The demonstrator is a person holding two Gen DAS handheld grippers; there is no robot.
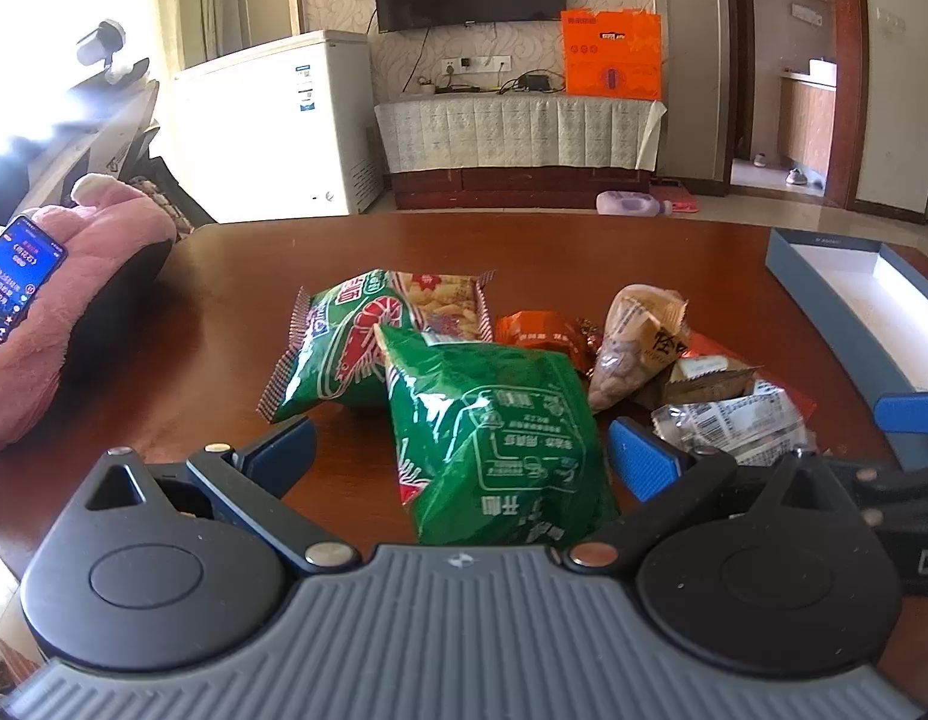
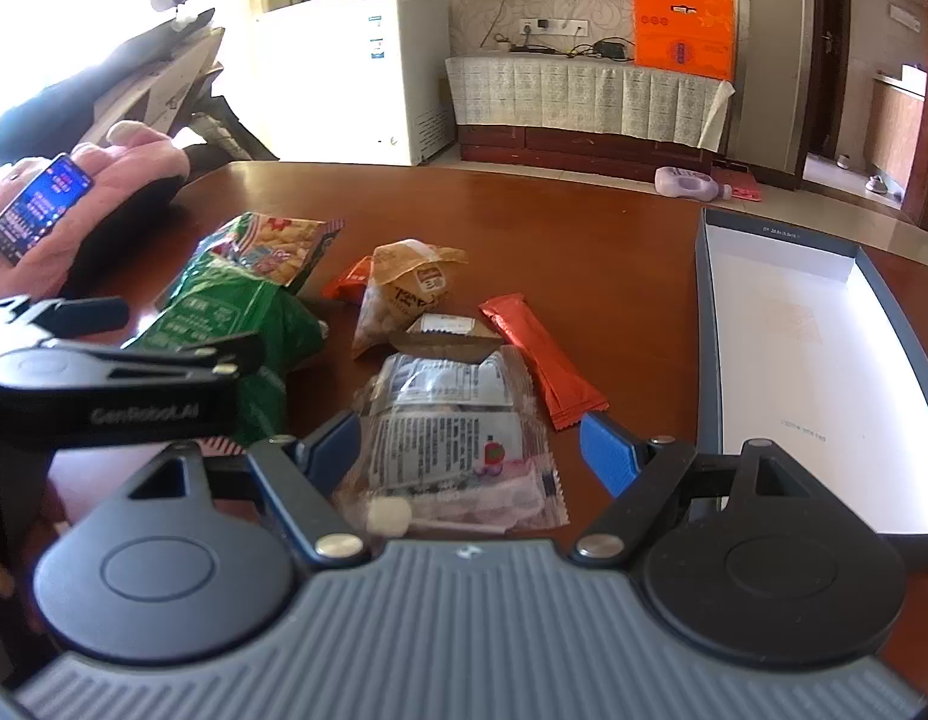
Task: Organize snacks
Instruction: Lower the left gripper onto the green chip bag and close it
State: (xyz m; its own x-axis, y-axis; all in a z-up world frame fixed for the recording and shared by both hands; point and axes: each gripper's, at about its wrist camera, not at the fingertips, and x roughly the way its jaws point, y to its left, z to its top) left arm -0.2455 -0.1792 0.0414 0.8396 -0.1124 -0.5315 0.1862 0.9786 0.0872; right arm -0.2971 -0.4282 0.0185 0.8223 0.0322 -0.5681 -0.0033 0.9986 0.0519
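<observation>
A pile of snacks lies on the brown table (image 1: 236, 300). My left gripper (image 1: 464, 456) is open, its fingers on either side of a green snack bag (image 1: 494, 438). Behind it lies a second green shrimp-cracker bag (image 1: 368, 336), a bag of nuts (image 1: 632, 342) and a small orange packet (image 1: 536, 330). My right gripper (image 2: 467, 450) is open around a clear printed packet (image 2: 452, 438). Beyond it lie a brown packet (image 2: 446, 339), a nut bag (image 2: 404, 294) and a long orange bar (image 2: 542, 360). The left gripper's body (image 2: 122, 384) shows at the left of the right wrist view.
An open blue box with a white inside (image 2: 794, 348) lies at the table's right. A pink plush cushion (image 1: 62, 312) holding a lit phone (image 1: 14, 282) sits at the left. Beyond the table stand a white freezer (image 1: 284, 120), a covered TV bench (image 1: 518, 126) and an orange box (image 1: 611, 54).
</observation>
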